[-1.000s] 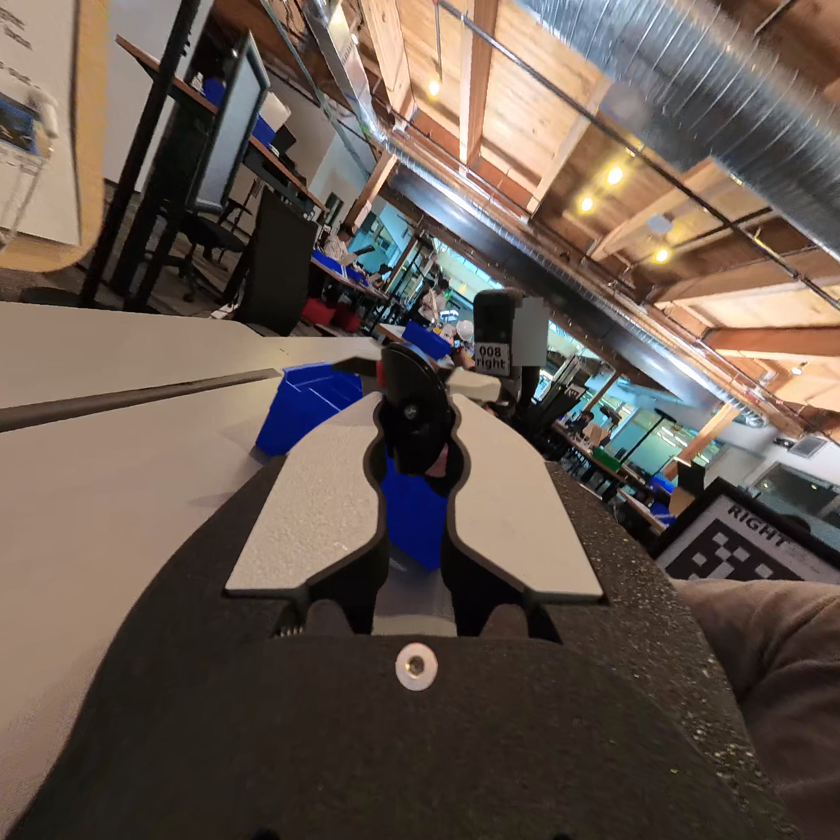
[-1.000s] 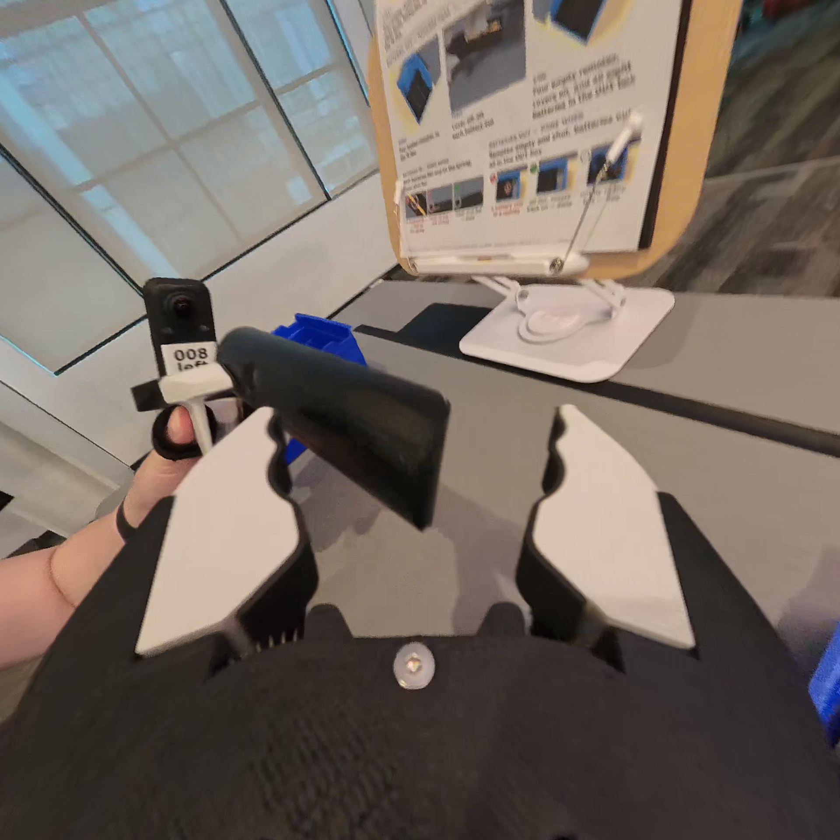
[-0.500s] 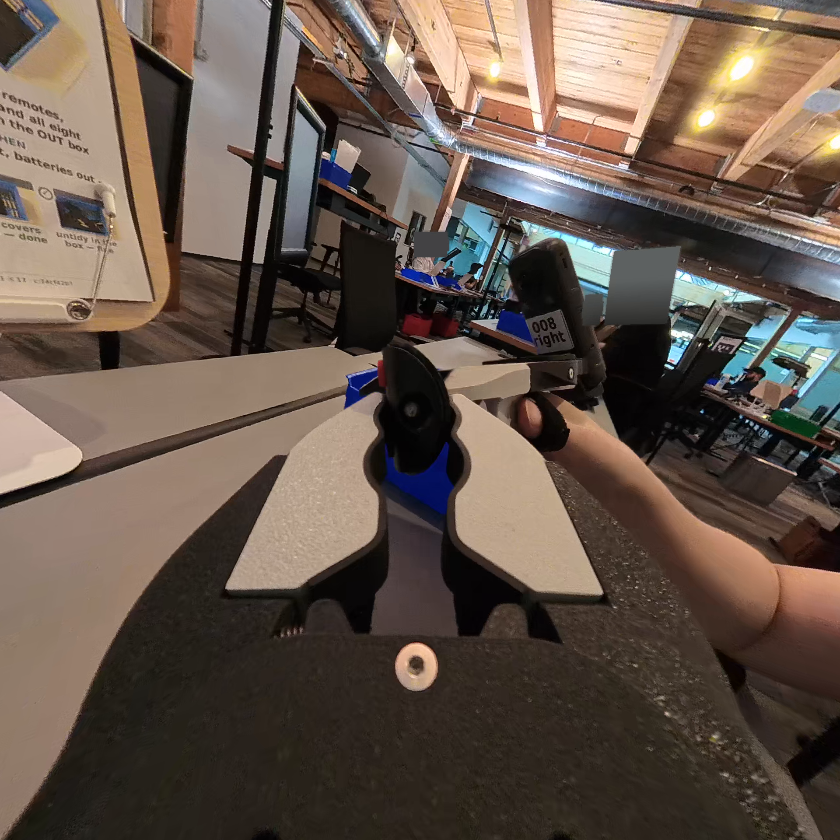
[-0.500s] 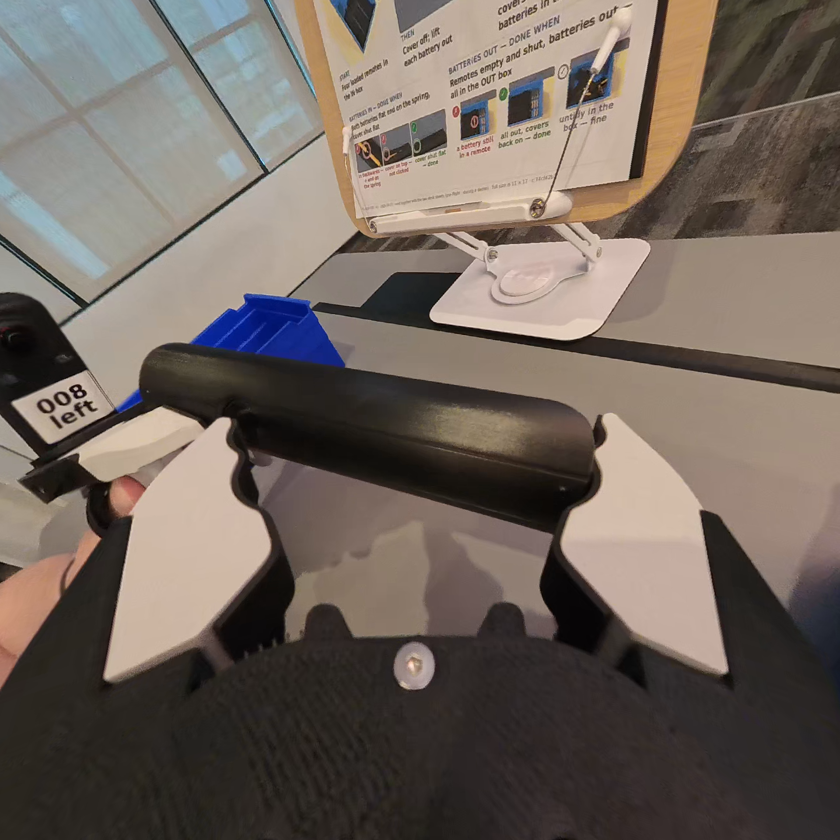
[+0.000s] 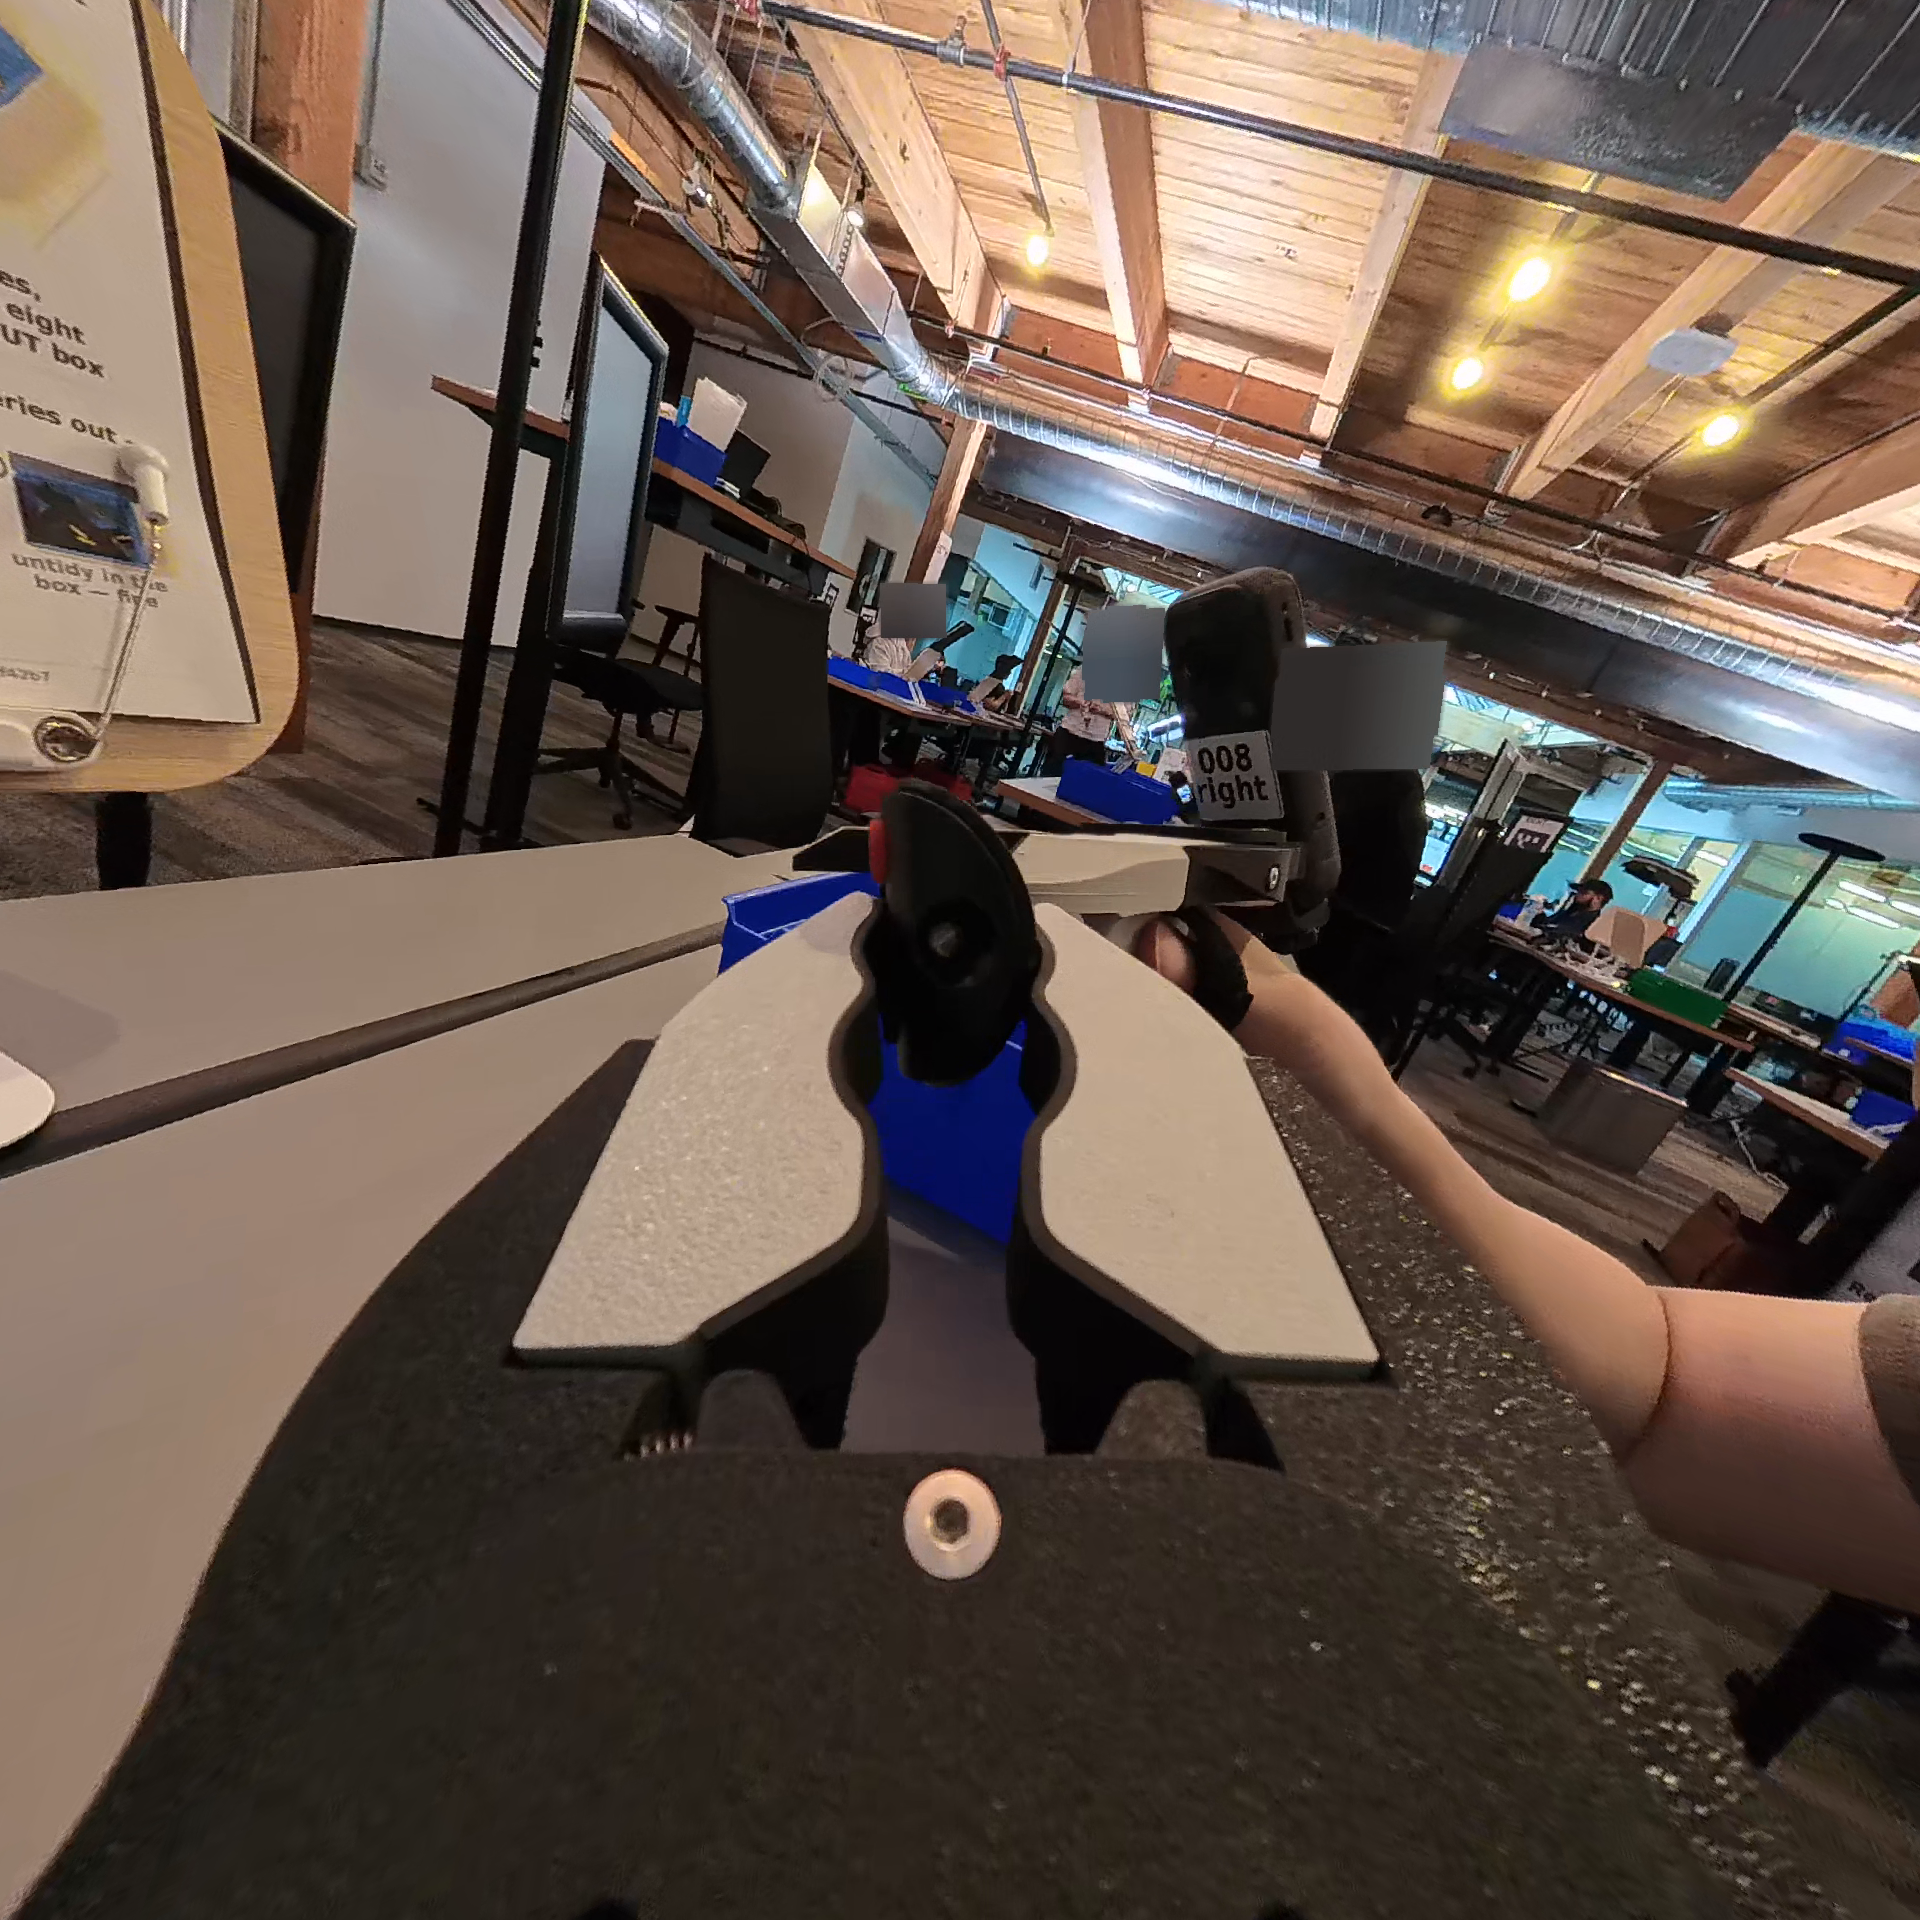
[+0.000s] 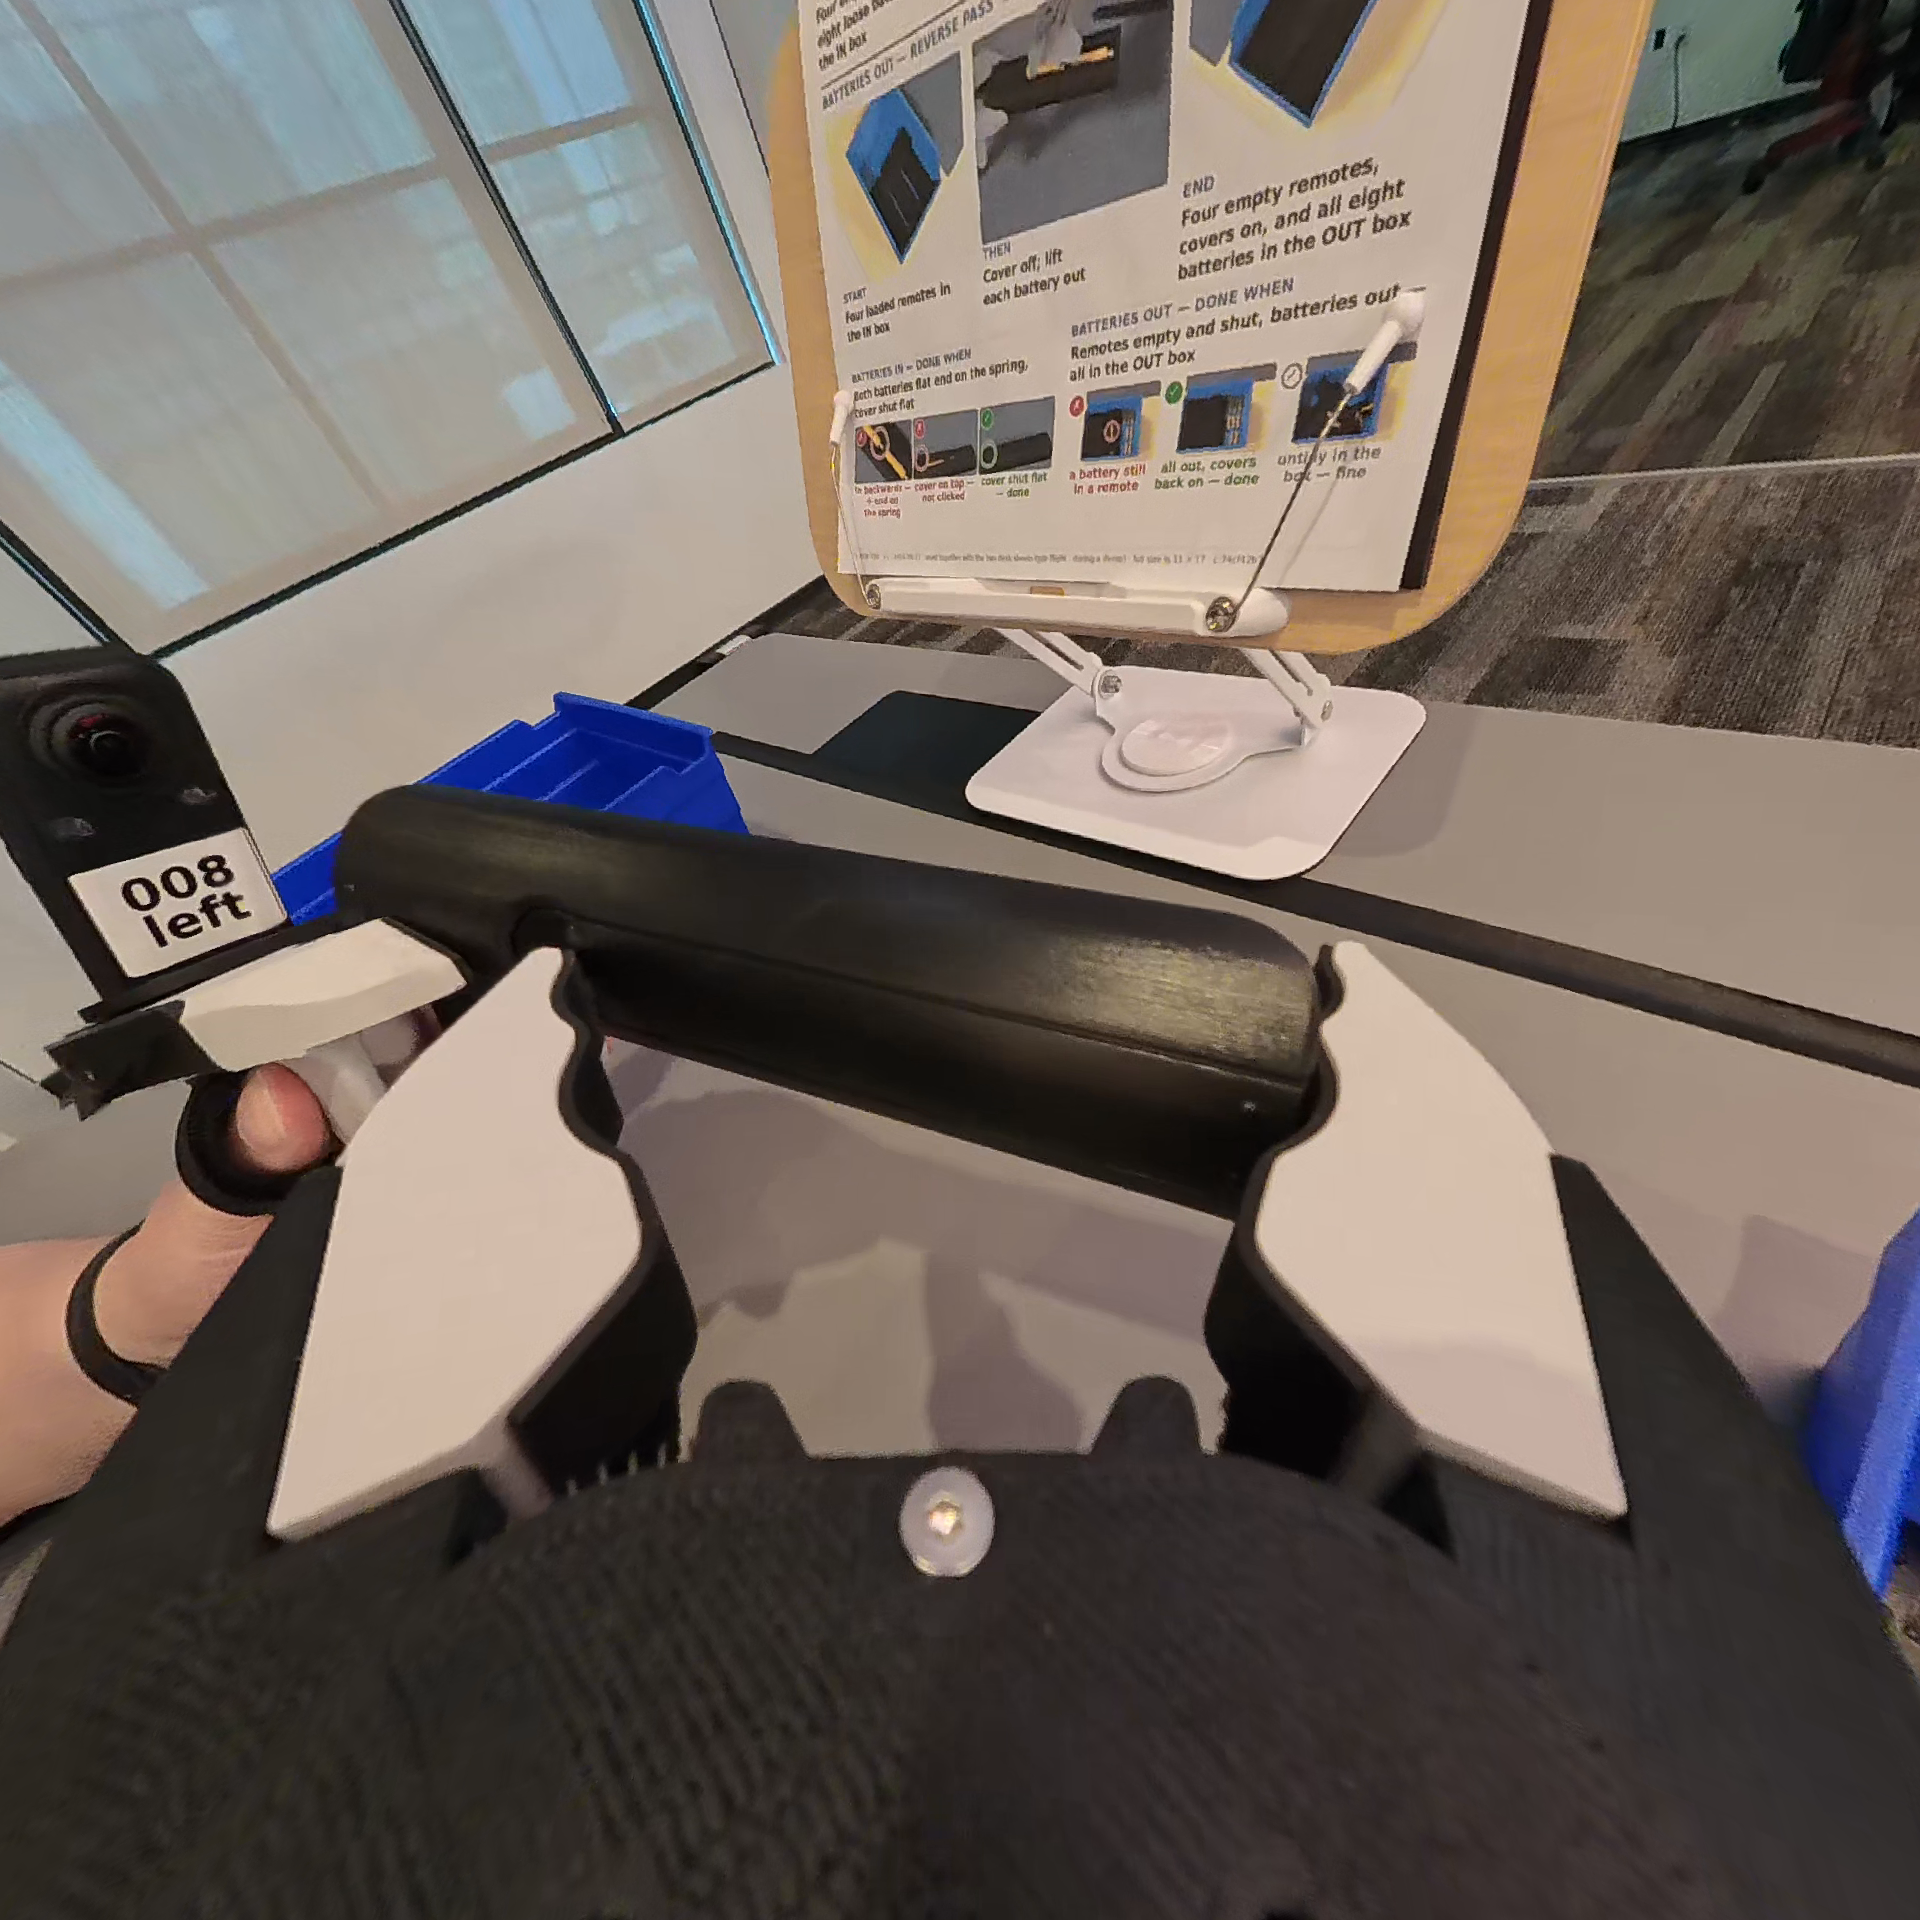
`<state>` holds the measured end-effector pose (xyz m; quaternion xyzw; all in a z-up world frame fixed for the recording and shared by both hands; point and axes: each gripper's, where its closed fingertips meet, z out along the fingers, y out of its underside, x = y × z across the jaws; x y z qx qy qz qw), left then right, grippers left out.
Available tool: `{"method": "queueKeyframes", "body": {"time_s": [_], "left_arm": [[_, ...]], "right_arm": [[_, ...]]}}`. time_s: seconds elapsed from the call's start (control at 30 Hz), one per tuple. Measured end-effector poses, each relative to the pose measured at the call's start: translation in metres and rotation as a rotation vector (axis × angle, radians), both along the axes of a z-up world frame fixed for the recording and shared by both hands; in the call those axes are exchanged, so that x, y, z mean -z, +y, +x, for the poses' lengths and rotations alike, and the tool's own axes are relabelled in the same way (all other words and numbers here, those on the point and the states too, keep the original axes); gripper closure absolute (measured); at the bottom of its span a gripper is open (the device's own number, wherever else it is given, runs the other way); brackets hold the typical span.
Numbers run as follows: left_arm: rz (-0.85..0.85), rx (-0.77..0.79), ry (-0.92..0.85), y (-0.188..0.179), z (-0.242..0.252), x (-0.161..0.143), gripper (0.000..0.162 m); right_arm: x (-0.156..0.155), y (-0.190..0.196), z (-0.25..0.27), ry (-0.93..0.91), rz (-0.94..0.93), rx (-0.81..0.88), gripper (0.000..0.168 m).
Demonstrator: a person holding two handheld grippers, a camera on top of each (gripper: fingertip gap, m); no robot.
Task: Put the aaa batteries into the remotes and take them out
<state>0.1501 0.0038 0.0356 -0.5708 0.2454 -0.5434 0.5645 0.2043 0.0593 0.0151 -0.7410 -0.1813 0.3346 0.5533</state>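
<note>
A black remote (image 6: 883, 987) is held in the air above the grey table (image 6: 1610, 831), between both grippers. My left gripper (image 5: 951, 935) is shut on one end of it; in the left wrist view the remote (image 5: 951, 977) shows end-on between the fingers. My right gripper (image 6: 945, 956) brackets the remote lengthwise: its right fingertip (image 6: 1351, 997) presses on the remote's end and its left fingertip (image 6: 540, 997) sits against the body near a seam. The left gripper's white finger (image 6: 312, 987) shows at the remote's far left end. No batteries are in view.
A blue bin (image 6: 592, 769) sits behind the remote, and another blue bin (image 6: 1870, 1403) is at the right edge. An instruction board (image 6: 1143, 312) on a white stand (image 6: 1195, 769) is at the back of the table. A person's hand (image 6: 125, 1299) holds the left gripper.
The right gripper came up to the remote and its fingers closed in around it lengthwise. The left gripper levelled out, still holding the remote's end.
</note>
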Motion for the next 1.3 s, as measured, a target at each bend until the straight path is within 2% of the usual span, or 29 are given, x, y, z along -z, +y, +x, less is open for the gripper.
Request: {"method": "queueKeyframes", "body": {"time_s": [0.37, 1.3], "left_arm": [[0.056, 0.011, 0.005, -0.002, -0.001, -0.006, 0.14], [0.036, 0.047, -0.002, -0.007, 0.003, -0.005, 0.139]], "right_arm": [[-0.008, -0.004, 0.002, -0.015, 0.027, -0.002, 0.046], [-0.018, -0.006, 0.006, -0.078, 0.08, -0.017, 0.048]]}}
